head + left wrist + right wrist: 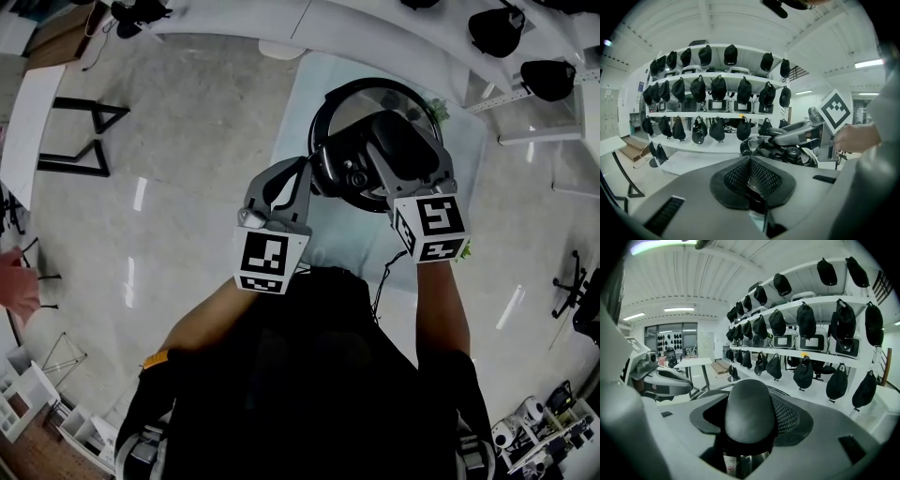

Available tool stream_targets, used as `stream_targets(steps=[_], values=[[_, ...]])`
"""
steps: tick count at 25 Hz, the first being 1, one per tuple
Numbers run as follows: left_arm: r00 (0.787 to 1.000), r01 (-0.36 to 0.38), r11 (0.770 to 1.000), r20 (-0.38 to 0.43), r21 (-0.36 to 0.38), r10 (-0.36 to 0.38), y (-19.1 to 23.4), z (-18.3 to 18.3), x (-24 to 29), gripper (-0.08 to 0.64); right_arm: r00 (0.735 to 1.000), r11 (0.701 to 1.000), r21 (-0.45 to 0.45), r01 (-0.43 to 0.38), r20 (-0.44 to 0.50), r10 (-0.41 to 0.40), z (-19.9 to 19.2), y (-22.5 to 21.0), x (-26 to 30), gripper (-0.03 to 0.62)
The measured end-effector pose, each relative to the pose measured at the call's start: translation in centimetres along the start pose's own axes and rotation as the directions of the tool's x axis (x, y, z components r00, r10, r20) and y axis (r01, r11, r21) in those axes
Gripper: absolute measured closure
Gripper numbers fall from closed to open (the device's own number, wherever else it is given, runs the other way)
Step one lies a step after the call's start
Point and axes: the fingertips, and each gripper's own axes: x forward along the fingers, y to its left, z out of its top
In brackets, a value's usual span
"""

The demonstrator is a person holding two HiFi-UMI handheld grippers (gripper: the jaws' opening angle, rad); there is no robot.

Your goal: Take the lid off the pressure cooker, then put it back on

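- At the pressure cooker's (328,112) left rim, the left claw (750,174) is pinched shut on a dark, glossy tab (753,197). This tab is probably the pot's side grip, and the mesh pads almost meet over it.
- Over the cooker's middle, the right claw (750,425) is clamped round the rounded grey lid handle (749,399), with a pad pressed to each side.
- On top of the cooker, the lid (367,105) looks seated. The cooker itself stands on the pale bench (300,103), close in front of the person.
- Whether this twist unlocks the lid or locks it again cannot be told from this moment.
- Either way, the left claw should probably brace the pot steady while the right swings the handle level about the cooker's centre.
- Lifting should wait until the lugs run free, since a tilted lid would likely jam against the rim.
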Motion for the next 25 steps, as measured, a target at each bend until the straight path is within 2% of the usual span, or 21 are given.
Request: stream_targets(steps=[7, 12, 16, 25], values=[[0.997, 0.072, 0.997, 0.034, 0.025, -0.073, -0.9, 0.8, -2.0, 0.552, 0.995, 0.994, 0.063, 0.094, 0.004, -0.095, -0.2, 1.0, -4.8, 0.302], [0.987, 0.154, 0.987, 0.043, 0.053, -0.157, -2.0, 0.8, -3.1, 0.554, 0.982, 0.976, 0.105, 0.188, -0.023, -0.187, -1.7, 1.8, -8.2, 0.302], [0.965, 0.253, 0.964, 0.048, 0.089, -0.257, -3.4, 0.3, -4.0, 0.553, 0.958, 0.946, 0.148, 0.287, -0.042, -0.284, -3.4, 2.9, -11.2, 0.302], [0.909, 0.408, 0.901, 0.029, 0.150, -0.417, -7.4, -1.5, -7.0, 0.552, 0.900, 0.876, 0.209, 0.435, -0.116, -0.420, -8.1, 6.5, -17.1, 0.301]])
